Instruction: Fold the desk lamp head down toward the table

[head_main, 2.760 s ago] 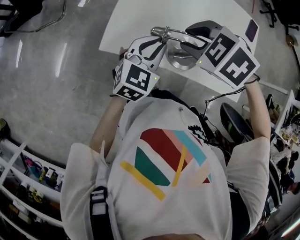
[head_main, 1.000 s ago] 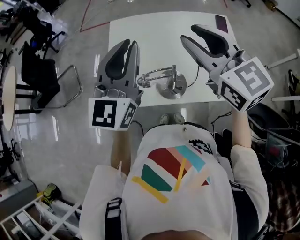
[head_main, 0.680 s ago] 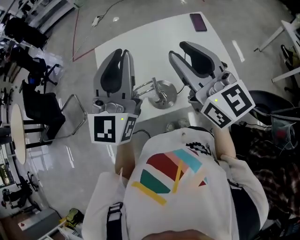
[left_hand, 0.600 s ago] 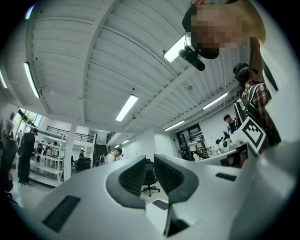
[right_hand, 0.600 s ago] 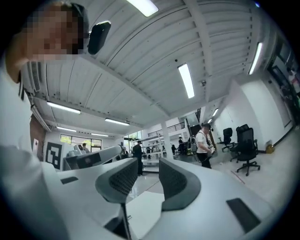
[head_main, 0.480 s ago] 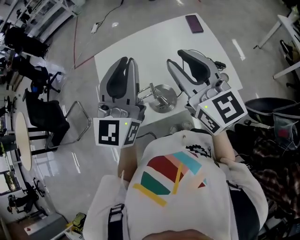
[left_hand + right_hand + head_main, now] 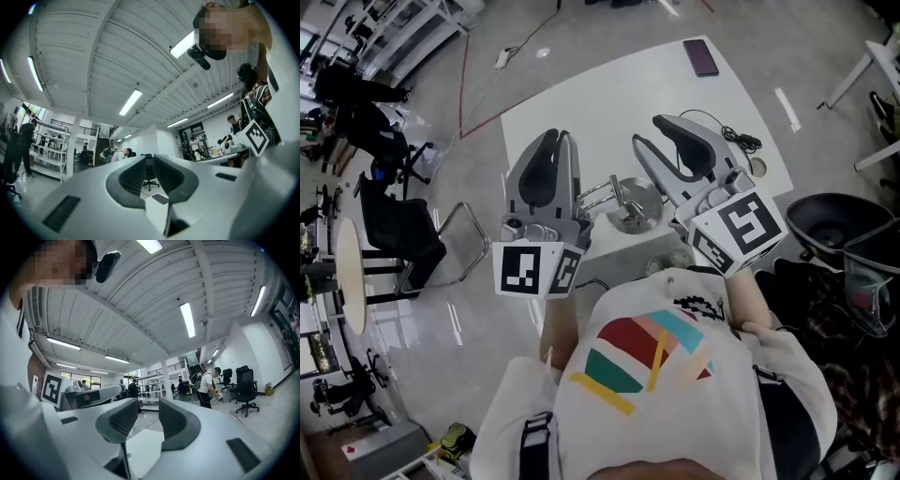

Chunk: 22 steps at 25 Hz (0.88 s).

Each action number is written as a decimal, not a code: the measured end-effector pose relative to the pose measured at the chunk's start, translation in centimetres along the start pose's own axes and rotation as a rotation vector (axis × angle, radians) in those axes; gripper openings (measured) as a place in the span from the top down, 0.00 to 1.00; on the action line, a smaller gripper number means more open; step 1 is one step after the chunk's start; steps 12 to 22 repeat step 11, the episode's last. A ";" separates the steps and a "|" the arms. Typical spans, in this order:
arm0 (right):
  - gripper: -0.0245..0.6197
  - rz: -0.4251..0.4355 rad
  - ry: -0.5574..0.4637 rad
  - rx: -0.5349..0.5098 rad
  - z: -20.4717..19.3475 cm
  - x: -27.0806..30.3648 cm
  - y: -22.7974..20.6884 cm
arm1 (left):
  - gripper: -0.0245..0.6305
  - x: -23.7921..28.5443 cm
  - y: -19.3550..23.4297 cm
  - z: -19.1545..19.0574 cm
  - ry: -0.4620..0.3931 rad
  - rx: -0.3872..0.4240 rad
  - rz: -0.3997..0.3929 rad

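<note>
The chrome desk lamp with a round base (image 7: 630, 206) stands at the near edge of the white desk (image 7: 609, 84). Its arm and head seem to lie low beside the base, so the fold looks done, though height is hard to judge from above. The left hand-held gripper (image 7: 560, 141) is pressed together and empty. The right hand-held gripper (image 7: 654, 133) is spread and empty. Both are clear of the lamp.

The desk lamp (image 7: 639, 208) is shiny metal, the table (image 7: 619, 103) smooth matt, the floor (image 7: 459, 323) glossy.
</note>
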State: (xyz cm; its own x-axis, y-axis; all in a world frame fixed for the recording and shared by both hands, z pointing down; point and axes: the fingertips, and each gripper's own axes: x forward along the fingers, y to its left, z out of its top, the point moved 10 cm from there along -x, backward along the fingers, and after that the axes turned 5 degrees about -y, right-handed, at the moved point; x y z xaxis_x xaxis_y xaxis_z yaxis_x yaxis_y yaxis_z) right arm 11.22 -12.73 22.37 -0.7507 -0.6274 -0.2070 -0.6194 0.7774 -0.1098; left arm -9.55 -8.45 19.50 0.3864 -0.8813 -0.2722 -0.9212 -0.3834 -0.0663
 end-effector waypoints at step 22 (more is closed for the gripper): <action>0.73 0.081 0.023 -0.023 -0.4 1.8 1.1 | 0.81 -1.2 1.1 0.1 0.002 -0.005 0.065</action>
